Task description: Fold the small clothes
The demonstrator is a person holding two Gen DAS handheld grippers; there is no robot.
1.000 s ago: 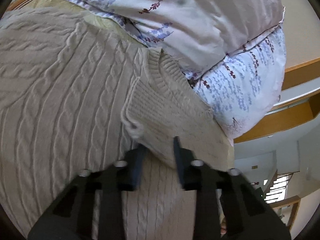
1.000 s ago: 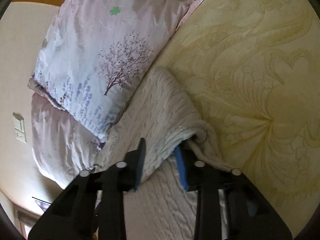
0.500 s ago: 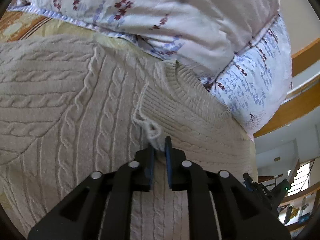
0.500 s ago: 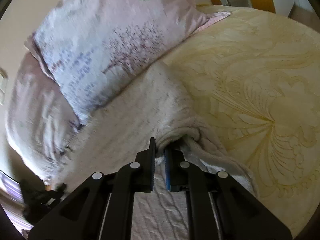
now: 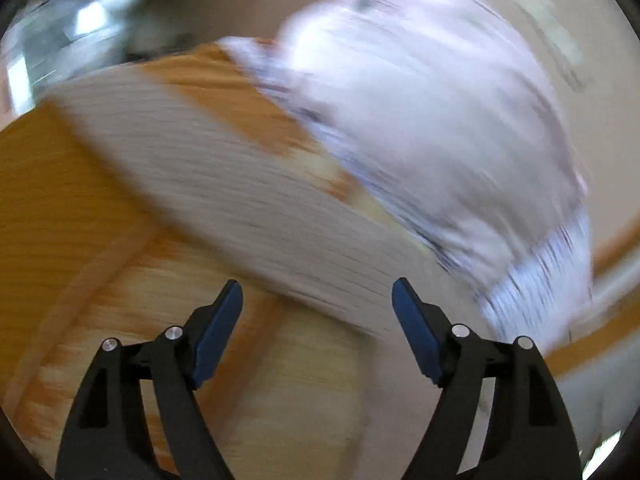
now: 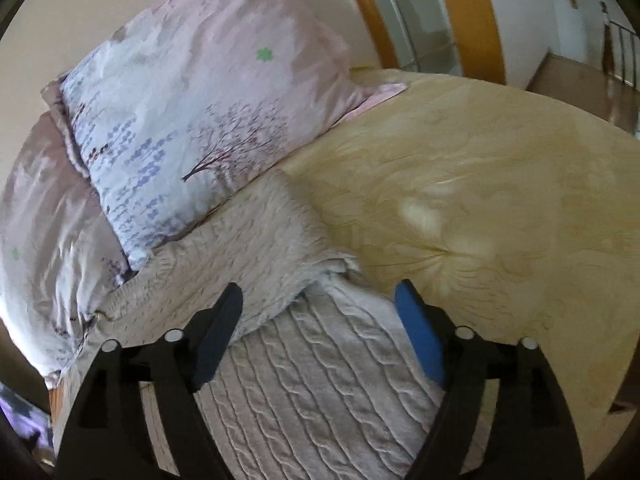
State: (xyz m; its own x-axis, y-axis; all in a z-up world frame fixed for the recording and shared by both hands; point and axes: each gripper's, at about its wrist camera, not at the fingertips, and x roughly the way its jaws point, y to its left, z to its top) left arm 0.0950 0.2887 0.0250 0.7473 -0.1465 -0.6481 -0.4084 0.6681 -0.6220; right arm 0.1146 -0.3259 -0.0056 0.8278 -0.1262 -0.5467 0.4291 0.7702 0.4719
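A cream cable-knit sweater (image 6: 304, 368) lies on the yellow bedspread (image 6: 500, 200), with a part folded over (image 6: 256, 256) toward the pillows. My right gripper (image 6: 318, 304) is open and empty just above the fold's edge. The left wrist view is heavily motion-blurred: my left gripper (image 5: 316, 300) is open and empty, and a pale blurred band of the sweater (image 5: 248, 200) runs across ahead of it, over the orange-yellow bedspread (image 5: 64, 200).
Two floral pillows (image 6: 208, 120) lie stacked at the head of the bed, against the sweater's far edge; they show blurred in the left wrist view (image 5: 440, 120). A wooden door frame (image 6: 472, 20) and a hallway are behind the bed.
Both grippers, shut on sweater edges half a second ago, have opened and let go. The left gripper has swung away fast, blurring its view. The right has pulled back slightly.
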